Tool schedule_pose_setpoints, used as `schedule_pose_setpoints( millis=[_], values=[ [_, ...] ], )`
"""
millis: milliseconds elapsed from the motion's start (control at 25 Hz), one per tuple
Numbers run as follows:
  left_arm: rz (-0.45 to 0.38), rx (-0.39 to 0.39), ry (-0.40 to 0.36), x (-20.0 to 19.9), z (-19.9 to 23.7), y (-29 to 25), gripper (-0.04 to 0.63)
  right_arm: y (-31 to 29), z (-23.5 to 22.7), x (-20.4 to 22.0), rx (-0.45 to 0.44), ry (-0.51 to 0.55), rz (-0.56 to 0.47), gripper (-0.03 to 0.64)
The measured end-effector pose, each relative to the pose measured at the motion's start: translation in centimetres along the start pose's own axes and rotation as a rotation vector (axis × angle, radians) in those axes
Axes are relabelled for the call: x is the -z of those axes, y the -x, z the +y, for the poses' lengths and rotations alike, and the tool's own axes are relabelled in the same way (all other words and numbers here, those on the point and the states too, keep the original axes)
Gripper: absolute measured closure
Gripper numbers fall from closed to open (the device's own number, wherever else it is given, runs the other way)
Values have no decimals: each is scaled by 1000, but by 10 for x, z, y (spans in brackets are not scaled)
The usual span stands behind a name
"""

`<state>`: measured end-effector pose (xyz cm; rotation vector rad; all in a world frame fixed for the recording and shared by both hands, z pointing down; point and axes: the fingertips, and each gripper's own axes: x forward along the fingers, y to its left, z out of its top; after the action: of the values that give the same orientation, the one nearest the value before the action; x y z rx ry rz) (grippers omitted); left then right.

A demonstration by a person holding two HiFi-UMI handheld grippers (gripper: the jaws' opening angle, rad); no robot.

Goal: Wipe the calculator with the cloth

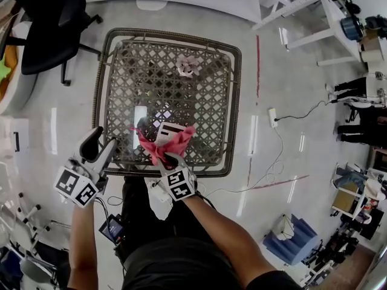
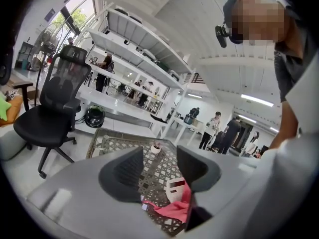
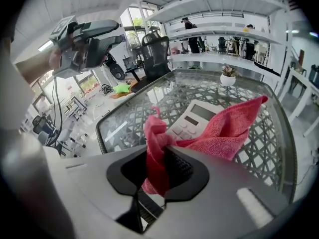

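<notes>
Right tongs (image 3: 157, 151) clenched on cloth (image 3: 224, 128), calculator keys (image 3: 181, 129) plain only in its view; left tongs (image 2: 160, 154) released.

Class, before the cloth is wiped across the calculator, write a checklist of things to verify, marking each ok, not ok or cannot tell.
1. Cloth clamped in the right hand-held gripper: ok.
2. Cloth draped over the calculator: ok.
3. Left hand-held gripper open, empty and clear of the calculator: ok.
4. Calculator steadied by something: not ok, it lies free on the table.
5. Small pot away from the wiping path: ok.
6. Cloth pressing firmly on the keys: cannot tell.
</notes>
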<state>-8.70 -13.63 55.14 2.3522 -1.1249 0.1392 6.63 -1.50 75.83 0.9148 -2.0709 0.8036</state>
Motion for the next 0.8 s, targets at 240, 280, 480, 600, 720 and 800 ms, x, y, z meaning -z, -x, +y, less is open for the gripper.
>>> schedule_pose_setpoints(
  millis=[240, 280, 480, 600, 720, 800],
  values=[
    [11, 17, -4, 2, -7, -10, 368, 33, -44, 10, 100, -67, -25, 546],
    [13, 20, -5, 2, -8, -11, 368, 38, -53, 9, 124, -81, -32, 546],
    [15, 26, -9, 3, -12, -9, 368, 51, -96, 0, 221, -144, -85, 546],
    [18, 28, -10, 4, -13, -12, 368, 52, -116, -16, 255, -159, -113, 546],
    [20, 27, -9, 4, -14, -12, 368, 49, -125, -37, 270, -162, -146, 546],
    [19, 27, -8, 5, -14, -9, 368, 44, -123, -49, 269, -157, -162, 546]
  ],
)
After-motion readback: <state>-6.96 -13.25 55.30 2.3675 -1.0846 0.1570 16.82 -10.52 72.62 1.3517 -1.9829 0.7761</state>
